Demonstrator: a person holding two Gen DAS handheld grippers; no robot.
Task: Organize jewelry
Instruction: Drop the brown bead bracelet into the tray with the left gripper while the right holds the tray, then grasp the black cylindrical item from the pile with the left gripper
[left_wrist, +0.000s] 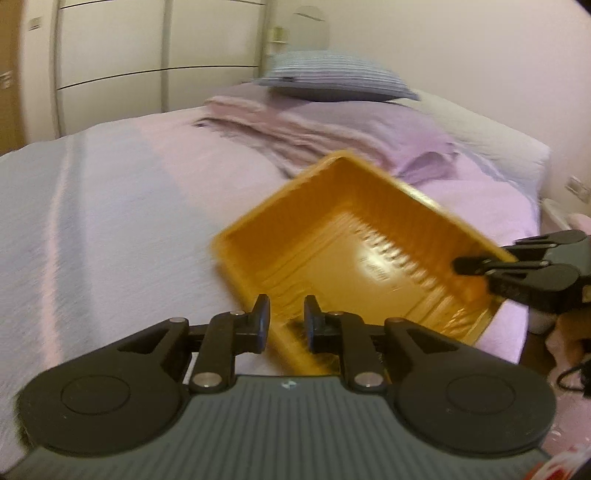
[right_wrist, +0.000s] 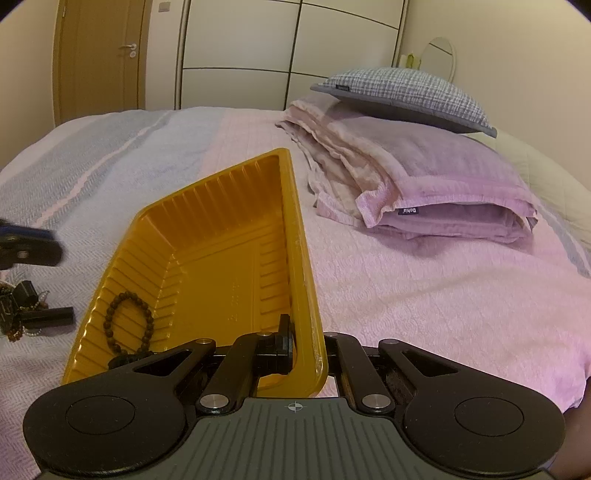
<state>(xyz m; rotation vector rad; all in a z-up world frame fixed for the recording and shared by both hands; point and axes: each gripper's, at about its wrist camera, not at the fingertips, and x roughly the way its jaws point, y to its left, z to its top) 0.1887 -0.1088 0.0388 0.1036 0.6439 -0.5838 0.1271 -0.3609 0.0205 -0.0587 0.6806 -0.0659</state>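
Observation:
A yellow plastic tray (right_wrist: 207, 236) lies on the bed, tilted. My right gripper (right_wrist: 306, 350) is shut on the tray's near right rim; it also shows in the left wrist view (left_wrist: 476, 264) at the tray's (left_wrist: 295, 236) right edge. A dark beaded bracelet (right_wrist: 129, 321) lies inside the tray at its near left. A small pile of dark jewelry (right_wrist: 22, 310) with chains and black pieces lies on the bedspread left of the tray. My left gripper (left_wrist: 286, 321) is open with a narrow gap and empty, just at the tray's near corner; its blurred tip (right_wrist: 33, 243) shows at the left of the right wrist view.
The bed is covered by a pink and pale blue spread (right_wrist: 406, 288). A folded purple blanket (right_wrist: 424, 184) and a grey checked pillow (right_wrist: 402, 96) lie at the far right. Wardrobe doors (right_wrist: 236, 55) stand behind the bed.

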